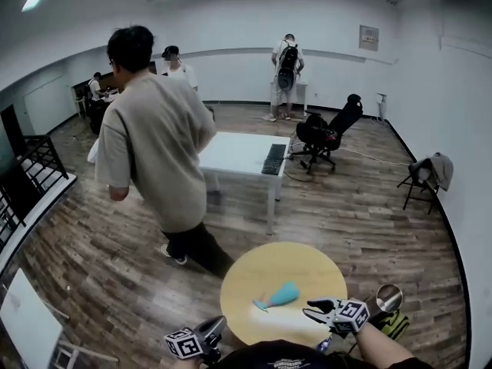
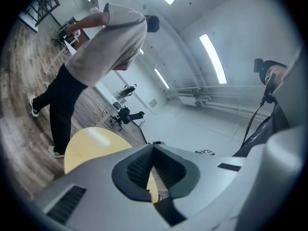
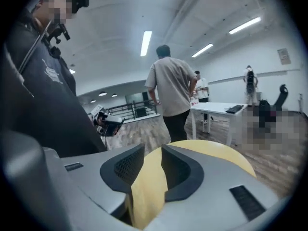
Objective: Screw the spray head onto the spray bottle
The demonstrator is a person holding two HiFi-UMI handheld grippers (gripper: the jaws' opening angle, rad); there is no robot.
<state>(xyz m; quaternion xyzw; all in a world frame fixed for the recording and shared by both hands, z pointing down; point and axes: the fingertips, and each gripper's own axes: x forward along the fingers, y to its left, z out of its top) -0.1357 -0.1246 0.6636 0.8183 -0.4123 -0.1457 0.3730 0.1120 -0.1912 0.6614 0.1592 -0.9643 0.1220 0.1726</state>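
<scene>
Your left gripper (image 1: pixel 215 327) is closed and empty. Your right gripper (image 1: pixel 311 308), jaws slightly parted with nothing between them, points toward the bottle (image 1: pixel 278 295) lying on the table (image 1: pixel 246 275), probably ready to grab it.

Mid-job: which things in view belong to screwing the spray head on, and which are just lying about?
For the job: teal spray bottle on the round yellow table; left tongs, shut; right tongs, open, empty.
Just about: white table; keyboard; black office chair; folding chair.
</scene>
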